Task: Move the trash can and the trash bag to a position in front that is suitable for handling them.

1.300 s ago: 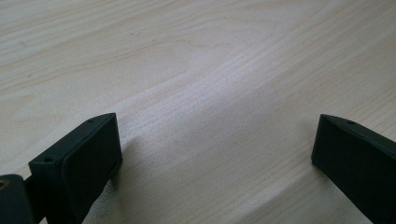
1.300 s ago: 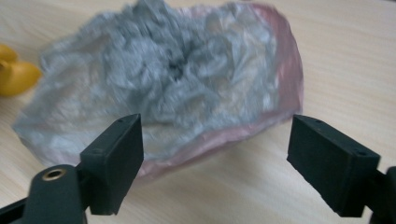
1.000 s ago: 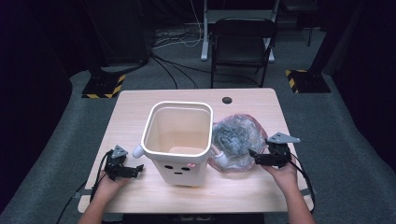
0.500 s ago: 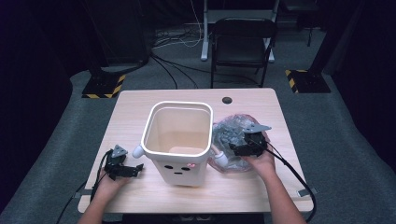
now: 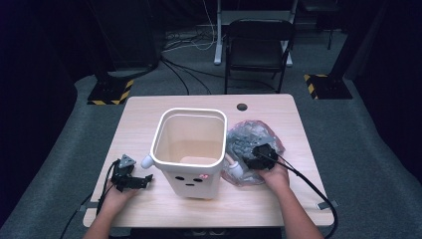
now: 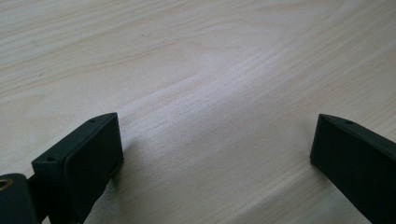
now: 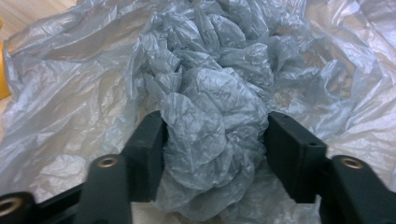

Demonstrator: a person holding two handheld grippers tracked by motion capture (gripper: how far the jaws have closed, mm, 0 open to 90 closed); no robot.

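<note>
A crumpled grey plastic bag lies on the table to the right of a cream bin that has a small face on its front. My right gripper sits on the bag's near side. In the right gripper view its jaws have just been closing, and a thick wad of the bag fills the gap and touches both pads of the right gripper. My left gripper rests on the table left of the bin. Its jaws stand wide apart over bare wood in the left gripper view.
The light wooden table has a round cable hole near its far edge. A white knob sticks out of the bin's left side. A black chair stands beyond the table, with cables on the floor.
My right gripper has moved left from the bag's right edge onto the bag, and its jaws have closed in on a wad of it. The left gripper has stayed put.
</note>
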